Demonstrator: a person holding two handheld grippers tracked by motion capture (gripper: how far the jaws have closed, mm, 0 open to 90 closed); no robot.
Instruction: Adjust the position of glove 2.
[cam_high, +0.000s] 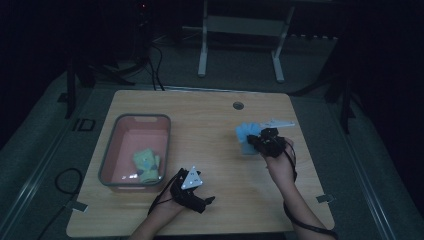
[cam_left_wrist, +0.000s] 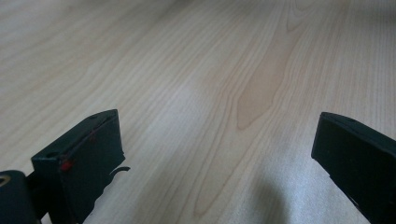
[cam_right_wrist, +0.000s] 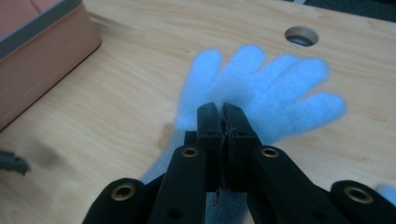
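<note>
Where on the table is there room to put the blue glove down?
Bare wood lies between the pink bin and the blue glove, and along the far edge by the round hole. The near edge is crowded by the left gripper and both forearms. The bin already holds a greenish cloth thing, with pink floor free behind it.

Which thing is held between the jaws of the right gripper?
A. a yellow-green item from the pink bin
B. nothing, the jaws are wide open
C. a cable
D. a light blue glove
D: in the right gripper view the right gripper has its jaws pressed together on the light blue glove, whose fingers spread out beyond them.
</note>
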